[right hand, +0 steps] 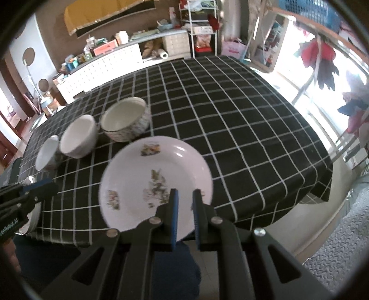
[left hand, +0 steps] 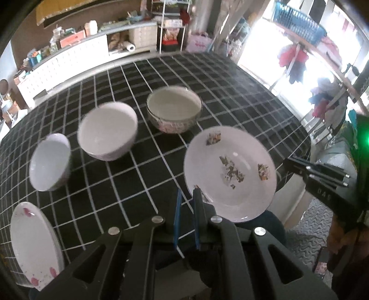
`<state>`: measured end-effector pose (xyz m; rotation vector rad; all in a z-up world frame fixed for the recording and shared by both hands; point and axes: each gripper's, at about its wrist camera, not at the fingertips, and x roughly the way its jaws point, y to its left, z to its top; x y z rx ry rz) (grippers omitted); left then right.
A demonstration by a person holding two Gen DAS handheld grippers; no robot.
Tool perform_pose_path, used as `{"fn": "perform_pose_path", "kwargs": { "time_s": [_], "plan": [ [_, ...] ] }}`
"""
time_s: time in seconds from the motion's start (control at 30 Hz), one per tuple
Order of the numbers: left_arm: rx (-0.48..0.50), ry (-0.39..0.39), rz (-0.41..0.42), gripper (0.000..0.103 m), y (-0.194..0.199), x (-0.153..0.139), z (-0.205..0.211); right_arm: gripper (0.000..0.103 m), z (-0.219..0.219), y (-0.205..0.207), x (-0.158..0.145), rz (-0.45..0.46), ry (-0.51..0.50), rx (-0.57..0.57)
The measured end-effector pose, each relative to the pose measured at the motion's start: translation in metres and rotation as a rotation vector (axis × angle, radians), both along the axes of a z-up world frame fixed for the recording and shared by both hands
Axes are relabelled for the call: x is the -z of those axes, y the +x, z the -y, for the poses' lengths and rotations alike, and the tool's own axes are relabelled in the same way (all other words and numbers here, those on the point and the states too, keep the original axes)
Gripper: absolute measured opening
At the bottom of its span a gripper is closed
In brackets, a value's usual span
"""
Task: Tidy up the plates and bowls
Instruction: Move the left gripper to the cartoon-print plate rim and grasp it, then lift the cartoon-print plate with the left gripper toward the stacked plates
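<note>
Step in hand: reaching for the first plate. Decorated plate (right hand: 147,182) lies at lower centre of frame on the worktop (right hand: 242,120); right gripper (right hand: 185,196) jaws narrowly spread astride its near rim. Left gripper (left hand: 188,196) jaws likewise narrowly spread, holding nothing. Next, I judge: close on rim, carry to pink-flowered plate (left hand: 32,244), lower left

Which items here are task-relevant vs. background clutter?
Job:
- floral plate
- pink-flecked plate
- patterned bowl
- white bowl
- small bowl

Background:
- checked tablecloth
- paper towel roll
- blue basket
- hanging clothes
</note>
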<state>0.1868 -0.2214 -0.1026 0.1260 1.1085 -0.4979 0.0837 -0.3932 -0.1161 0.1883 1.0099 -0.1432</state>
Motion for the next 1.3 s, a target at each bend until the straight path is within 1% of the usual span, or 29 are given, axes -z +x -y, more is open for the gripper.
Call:
{"fn": "perform_pose_path", "kwargs": {
  "time_s": [0.17,0.33,0.47,0.63,0.77,0.83,0.9,0.97,1.03,1.1,1.13,1.23,1.3],
  "plan": [
    [0.018,0.017,-0.064,0.008,0.017,0.03,0.017,0.015,0.013,0.011,0.021,-0.035,0.006,-0.006],
    [0.01,0.028,-0.102,0.008,0.035,0.053,0.026,0.015,0.026,0.018,0.037,-0.062,0.018,-0.001],
    [0.006,0.036,-0.121,0.008,0.043,0.067,0.03,0.015,0.034,0.026,0.049,-0.076,0.047,-0.001],
    [0.017,0.045,-0.119,0.009,0.048,0.071,0.035,0.017,0.031,0.035,0.06,-0.088,0.061,-0.019],
    [0.015,0.037,-0.129,0.01,0.051,0.074,0.035,0.02,0.03,0.04,0.064,-0.088,0.069,-0.031],
    [0.014,0.039,-0.127,0.01,0.051,0.074,0.035,0.02,0.031,0.041,0.064,-0.088,0.071,-0.04],
    [0.017,0.042,-0.122,0.011,0.05,0.073,0.035,0.02,0.032,0.037,0.057,-0.06,0.044,-0.051],
    [0.023,0.047,-0.11,0.011,0.048,0.072,0.034,0.021,0.033,0.029,0.045,-0.014,-0.02,-0.059],
    [0.03,0.049,-0.102,0.011,0.048,0.073,0.035,0.021,0.034,0.024,0.04,0.01,-0.051,-0.077],
    [0.024,0.037,-0.111,0.011,0.049,0.074,0.034,0.023,0.034,0.024,0.041,0.008,-0.068,-0.099],
    [0.023,0.034,-0.113,0.011,0.05,0.075,0.034,0.026,0.035,0.024,0.045,-0.01,-0.061,-0.107],
    [0.024,0.036,-0.108,0.012,0.05,0.076,0.034,0.033,0.04,0.024,0.049,-0.014,-0.04,-0.095],
    [0.028,0.035,-0.109,0.013,0.049,0.076,0.034,0.035,0.04,0.026,0.048,-0.017,-0.041,-0.095]
  ]
}}
